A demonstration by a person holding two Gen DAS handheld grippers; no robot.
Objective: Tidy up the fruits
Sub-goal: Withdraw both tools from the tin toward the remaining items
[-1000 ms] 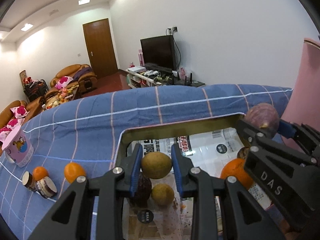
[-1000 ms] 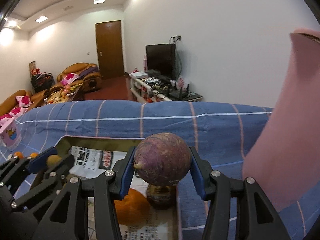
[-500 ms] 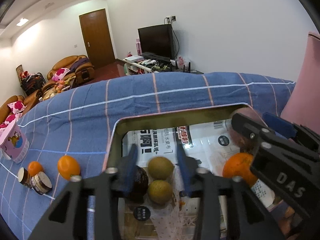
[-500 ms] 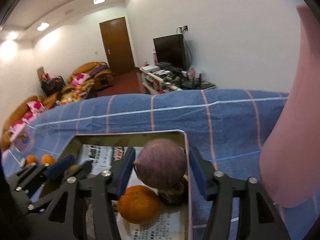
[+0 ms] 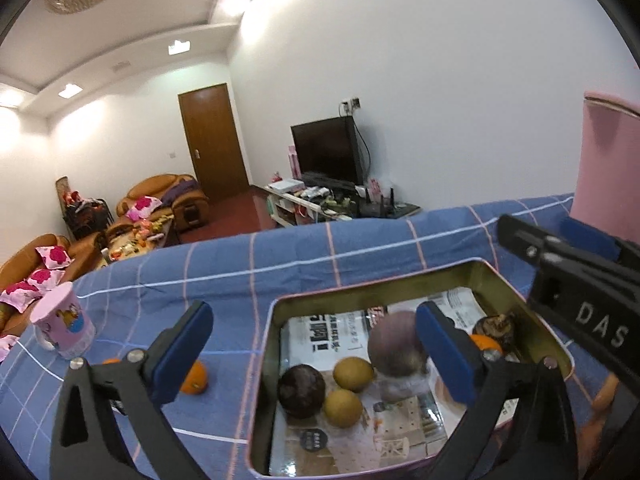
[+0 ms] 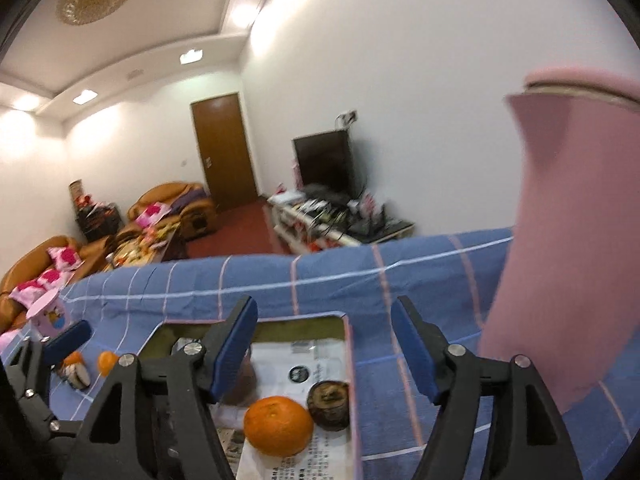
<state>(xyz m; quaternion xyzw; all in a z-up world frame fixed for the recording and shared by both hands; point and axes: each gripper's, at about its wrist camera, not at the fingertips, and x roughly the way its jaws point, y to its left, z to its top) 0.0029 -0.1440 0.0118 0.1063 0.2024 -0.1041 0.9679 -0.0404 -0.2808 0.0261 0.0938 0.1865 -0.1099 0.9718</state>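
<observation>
An open tin (image 5: pixel 276 360) lined with newspaper sits on the blue checked cloth. In it lie a dark purple fruit (image 5: pixel 301 390), two yellow-green fruits (image 5: pixel 354 368), a blurred round purple fruit (image 5: pixel 394 344), an orange (image 6: pixel 278 426) and a dark brown fruit (image 6: pixel 330 404). My left gripper (image 5: pixel 312 354) hangs over the tin's left side, its jaws opening wide and holding nothing. My right gripper (image 6: pixel 324 354) is over the tin's right end, its jaws also opening with nothing between the pads. Each gripper shows in the other's view: the right gripper (image 5: pixel 548 232), the left gripper (image 6: pixel 40 350).
The tin's pink lid (image 6: pixel 560 260) stands upright at the right. Left of the tin on the cloth are an orange (image 5: pixel 194 378), a pink cup (image 5: pixel 64 326) and small jars (image 6: pixel 76 374). A living room lies beyond the table's far edge.
The left gripper let go of a yellow-green fruit, the right of the purple fruit. Both fruits now lie in the tin. Both jaws have widened and drawn up and back.
</observation>
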